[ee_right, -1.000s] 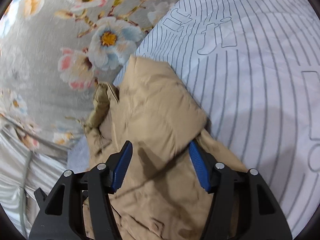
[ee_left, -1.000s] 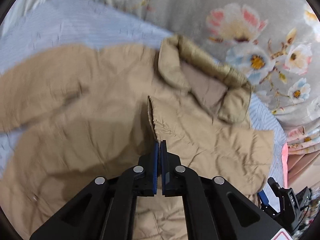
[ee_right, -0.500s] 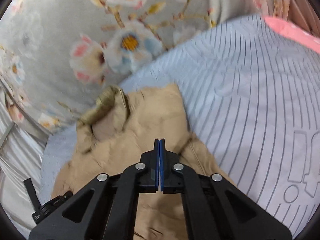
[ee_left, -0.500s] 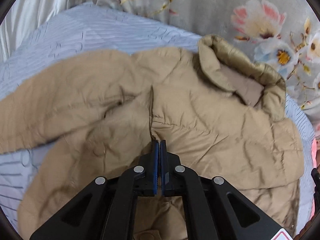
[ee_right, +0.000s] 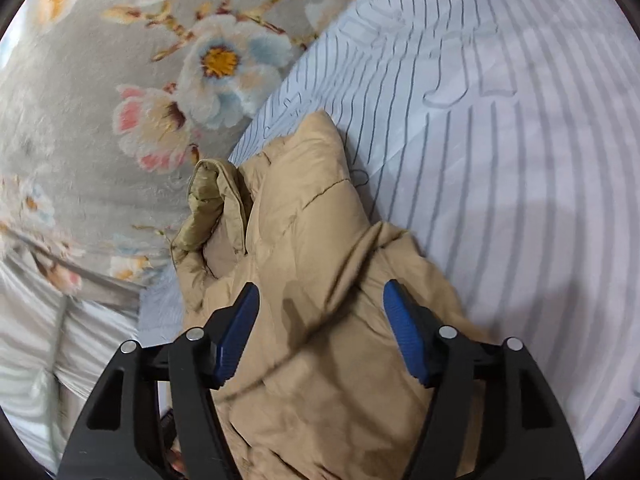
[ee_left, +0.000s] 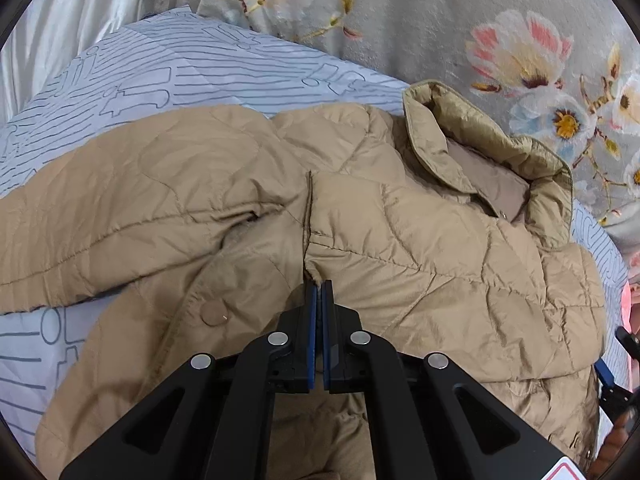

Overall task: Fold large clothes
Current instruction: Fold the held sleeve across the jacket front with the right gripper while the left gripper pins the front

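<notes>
A big tan puffy jacket (ee_left: 400, 240) lies on a bed with a pale blue striped sheet (ee_left: 168, 76). Behind the bed is a grey blanket with flowers (ee_left: 500, 40) on it, and a shiny white curtain (ee_left: 68, 12) hangs at the far left.

The left gripper (ee_left: 319, 286) points forward and a little down at the middle of the jacket. Its two blue pads (ee_left: 313, 320) are pressed flat together. The tips sit right at the bottom of the front edge of the jacket, and a small bit of tan cloth looks pinched between them. The front edge runs straight up from the tips like a dark line. A sleeve (ee_left: 120, 200) spreads out to the left, over the sheet. The collar (ee_left: 492, 148) stands up at the top right, near the flower blanket. A round tan snap button (ee_left: 214, 313) shows just left of the gripper.

The right gripper (ee_right: 320, 320) is spread wide. Its blue pads (ee_right: 238, 336) stand far apart, one on each side of a bunched-up part of the jacket (ee_right: 312, 280). It points along the jacket toward the collar (ee_right: 212, 208). I cannot tell if the pads touch the cloth. The striped sheet (ee_right: 500, 160) fills the right side of this view, and the flower blanket (ee_right: 100, 100) fills the left.

In the left view, a bit of the other gripper (ee_left: 616, 376) peeks in at the far right edge.
</notes>
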Action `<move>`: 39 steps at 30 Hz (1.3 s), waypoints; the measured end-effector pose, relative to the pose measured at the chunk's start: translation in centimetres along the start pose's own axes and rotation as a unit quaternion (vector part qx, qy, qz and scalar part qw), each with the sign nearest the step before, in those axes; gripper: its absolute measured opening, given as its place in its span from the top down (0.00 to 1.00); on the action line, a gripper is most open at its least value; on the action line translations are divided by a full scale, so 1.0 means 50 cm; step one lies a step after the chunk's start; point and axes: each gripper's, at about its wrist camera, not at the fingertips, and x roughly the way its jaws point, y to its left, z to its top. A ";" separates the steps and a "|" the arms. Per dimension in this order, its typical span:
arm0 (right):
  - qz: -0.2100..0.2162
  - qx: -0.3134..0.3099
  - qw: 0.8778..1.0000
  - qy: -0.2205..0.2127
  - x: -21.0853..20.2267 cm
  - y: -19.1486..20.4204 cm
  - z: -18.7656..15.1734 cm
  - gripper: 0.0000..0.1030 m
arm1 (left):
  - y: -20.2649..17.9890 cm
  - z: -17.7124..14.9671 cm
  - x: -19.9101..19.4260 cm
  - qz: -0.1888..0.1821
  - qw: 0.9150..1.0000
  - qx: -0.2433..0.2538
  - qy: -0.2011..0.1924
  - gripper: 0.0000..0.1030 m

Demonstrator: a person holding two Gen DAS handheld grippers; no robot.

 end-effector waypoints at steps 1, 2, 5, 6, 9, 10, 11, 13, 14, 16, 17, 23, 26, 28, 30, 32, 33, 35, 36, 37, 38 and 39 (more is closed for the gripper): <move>0.010 0.009 1.000 0.005 0.011 -0.001 0.003 0.39 | 0.002 0.004 -0.003 0.001 1.000 0.000 -0.002 1.00; 0.022 0.022 0.999 0.012 0.027 -0.004 0.009 0.39 | 0.003 0.007 -0.005 0.002 1.000 -0.001 -0.004 1.00; 0.032 0.031 0.999 0.012 0.053 0.003 0.014 0.69 | 0.003 0.016 -0.007 0.010 1.000 0.004 -0.007 1.00; 0.026 0.026 0.999 0.006 0.052 0.006 0.016 0.79 | 0.003 0.017 -0.007 0.013 1.000 0.006 -0.007 1.00; 0.051 0.023 0.997 -0.059 -0.012 0.019 0.005 0.96 | 0.001 0.013 -0.009 -0.003 1.000 0.005 -0.002 1.00; 0.046 0.008 0.995 -0.089 -0.046 0.031 -0.006 0.97 | -0.004 0.011 -0.008 -0.009 1.000 0.007 0.000 1.00; 0.040 -0.010 0.993 -0.112 -0.074 0.042 -0.023 0.97 | -0.014 0.005 -0.009 -0.009 1.000 0.015 0.000 1.00; 0.021 -0.045 0.989 -0.142 -0.111 0.060 -0.057 0.97 | -0.031 -0.007 -0.012 0.000 0.999 0.034 -0.005 1.00; 0.008 -0.065 0.986 -0.155 -0.123 0.072 -0.071 0.97 | -0.035 -0.011 -0.012 0.000 0.999 0.038 -0.005 1.00; -0.030 -0.118 0.976 -0.181 -0.149 0.096 -0.103 0.97 | -0.035 -0.015 -0.010 -0.006 0.999 0.040 -0.002 0.99; -0.054 -0.146 0.969 -0.192 -0.159 0.108 -0.121 0.97 | -0.034 -0.018 -0.009 -0.009 0.999 0.043 0.001 0.99; -0.127 -0.113 0.977 -0.130 -0.115 0.020 -0.147 0.95 | -0.019 -0.066 -0.013 0.000 0.998 0.063 0.009 0.98; -0.072 0.003 0.995 -0.072 -0.084 -0.088 -0.130 0.90 | -0.009 -0.090 -0.031 0.008 0.998 0.062 0.007 0.98; -0.047 0.022 0.996 -0.068 -0.097 -0.109 -0.135 0.87 | 0.006 -0.111 -0.050 0.008 0.999 0.051 0.006 0.98; -0.051 0.010 0.996 -0.069 -0.112 -0.111 -0.149 0.85 | 0.019 -0.130 -0.070 0.008 0.999 0.041 0.004 0.98; -0.045 0.006 0.997 -0.069 -0.123 -0.118 -0.164 0.84 | 0.027 -0.147 -0.089 0.013 0.999 0.037 0.002 0.98; -0.041 0.008 0.997 -0.068 -0.131 -0.120 -0.168 0.84 | 0.029 -0.153 -0.096 0.015 0.999 0.035 0.002 0.98; -0.031 0.019 0.997 -0.065 -0.145 -0.123 -0.172 0.83 | 0.033 -0.161 -0.112 0.018 0.999 0.031 -0.001 0.98; -0.029 0.025 0.997 -0.064 -0.149 -0.123 -0.167 0.83 | 0.033 -0.159 -0.116 0.017 0.999 0.029 0.001 0.98; -0.028 0.033 0.997 -0.060 -0.150 -0.115 -0.161 0.80 | 0.033 -0.154 -0.118 0.014 1.000 0.026 0.006 0.98; -0.026 0.038 0.997 -0.058 -0.147 -0.108 -0.154 0.79 | 0.034 -0.146 -0.119 0.004 1.000 0.018 0.013 0.98; -0.024 0.040 0.997 -0.057 -0.149 -0.104 -0.151 0.77 | 0.034 -0.138 -0.122 -0.006 1.000 0.009 0.016 0.98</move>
